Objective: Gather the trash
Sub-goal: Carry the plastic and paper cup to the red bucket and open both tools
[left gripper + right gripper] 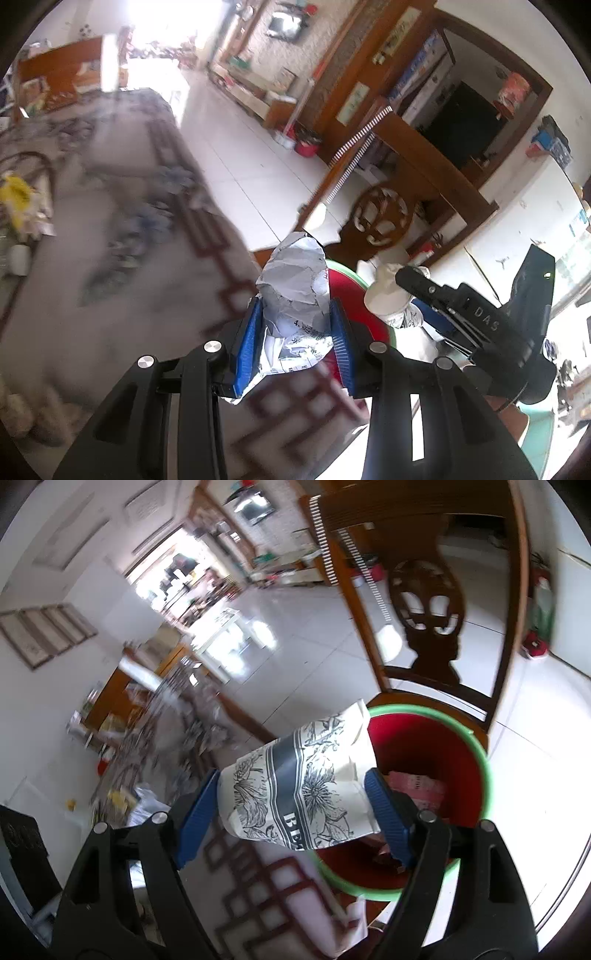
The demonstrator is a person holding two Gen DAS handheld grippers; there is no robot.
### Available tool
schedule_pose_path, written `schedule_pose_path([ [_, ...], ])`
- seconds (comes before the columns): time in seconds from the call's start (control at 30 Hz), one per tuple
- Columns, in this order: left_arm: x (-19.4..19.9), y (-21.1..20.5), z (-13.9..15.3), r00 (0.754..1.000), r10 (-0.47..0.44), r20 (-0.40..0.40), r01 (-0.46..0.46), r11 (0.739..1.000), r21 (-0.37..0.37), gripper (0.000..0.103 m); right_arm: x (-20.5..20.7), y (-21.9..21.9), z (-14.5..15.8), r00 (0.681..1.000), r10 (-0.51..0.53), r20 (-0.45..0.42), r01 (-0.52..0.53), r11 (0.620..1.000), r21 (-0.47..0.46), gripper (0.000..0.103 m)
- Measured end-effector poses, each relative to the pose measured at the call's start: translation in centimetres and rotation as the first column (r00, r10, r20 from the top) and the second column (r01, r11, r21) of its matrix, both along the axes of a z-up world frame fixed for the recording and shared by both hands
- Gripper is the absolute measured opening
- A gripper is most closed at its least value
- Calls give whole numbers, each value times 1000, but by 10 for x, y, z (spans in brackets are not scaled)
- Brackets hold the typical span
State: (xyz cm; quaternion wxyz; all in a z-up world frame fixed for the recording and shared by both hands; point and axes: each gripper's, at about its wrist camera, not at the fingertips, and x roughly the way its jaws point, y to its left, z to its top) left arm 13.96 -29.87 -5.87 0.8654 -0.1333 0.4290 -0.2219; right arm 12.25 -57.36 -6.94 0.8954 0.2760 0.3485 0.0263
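My left gripper [295,332] is shut on a crumpled silver-white wrapper [295,288], held above the table edge. My right gripper [295,797] is shut on a squashed paper cup [303,782] with a dark flower print, held beside the rim of a red bin with a green rim [484,760]. The bin stands on a wooden chair and holds pink trash [413,786]. In the left wrist view the bin [343,288] shows behind the wrapper, with the right gripper [406,278] and its cup [388,295] just over it.
A table with a grey patterned cloth [129,229] stretches left, with a yellow packet [14,195] and a small white jar [18,258]. A carved wooden chair back [428,602] rises behind the bin. White tiled floor [240,147] lies beyond.
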Motion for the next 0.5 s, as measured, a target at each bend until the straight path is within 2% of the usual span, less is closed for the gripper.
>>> schedule_pose_path([
  [0.17,21,-38,-14,997,-65,-42,65,998,-4,35,-1,-22,-6,996,-93,-10,94,994,52,78],
  [0.27,35,-54,-19,993,-103,-63,103,995,-5,40,1,-29,-10,992,-126,-28,128,990,63,81],
  [0.3,39,-57,-22,991,-111,-74,111,994,-9,44,1,-31,-12,990,-135,-37,138,988,69,87],
  [0.4,46,-57,-28,989,-106,-102,104,994,-24,58,1,-36,-14,984,-172,-46,175,982,75,91],
  [0.5,45,-49,-28,991,-84,-105,81,996,-36,62,-1,-39,-14,980,-197,-40,200,977,80,92],
])
